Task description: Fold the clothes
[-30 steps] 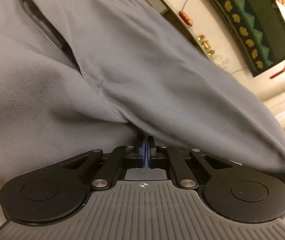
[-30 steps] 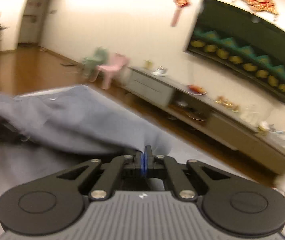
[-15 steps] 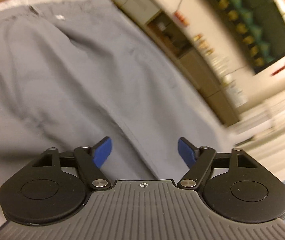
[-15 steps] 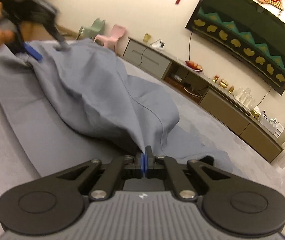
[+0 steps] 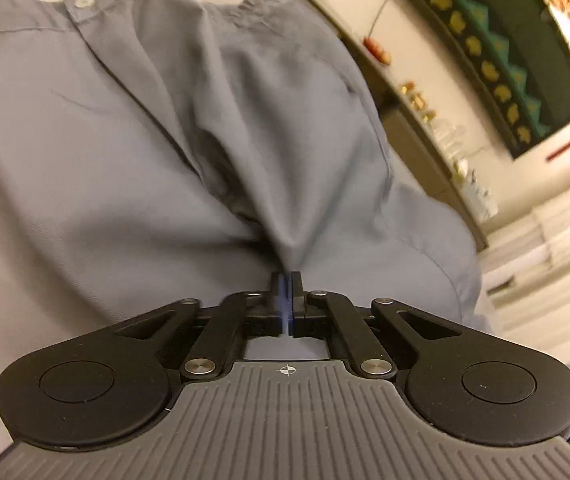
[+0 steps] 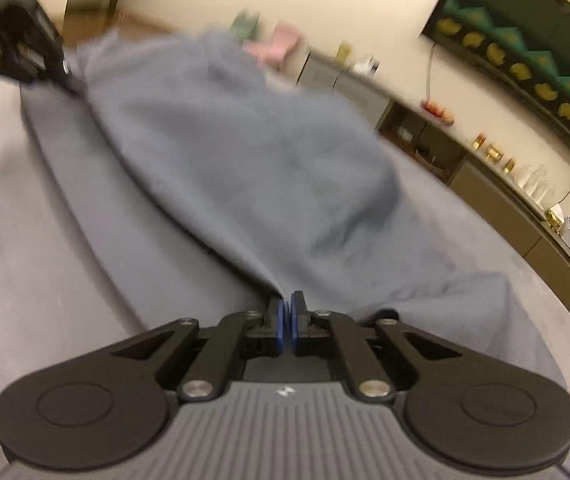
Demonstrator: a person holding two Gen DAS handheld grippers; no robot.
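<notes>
Left wrist view: the left gripper (image 5: 286,280) has its blue pads pressed together on a pinch of grey trousers (image 5: 133,152), whose waistband button (image 5: 82,1) sits far left. Right wrist view: the right gripper (image 6: 287,308) is clamped on another edge of the trousers (image 6: 237,160), which stretch across the grey surface (image 6: 37,264) toward the left gripper (image 6: 17,54) at far left. A low cabinet (image 6: 497,196) lines the far wall.

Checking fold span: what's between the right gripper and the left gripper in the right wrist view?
Only the grey trousers, pinched in the right gripper and stretching to the left gripper at upper left; nothing else lies between.
</notes>
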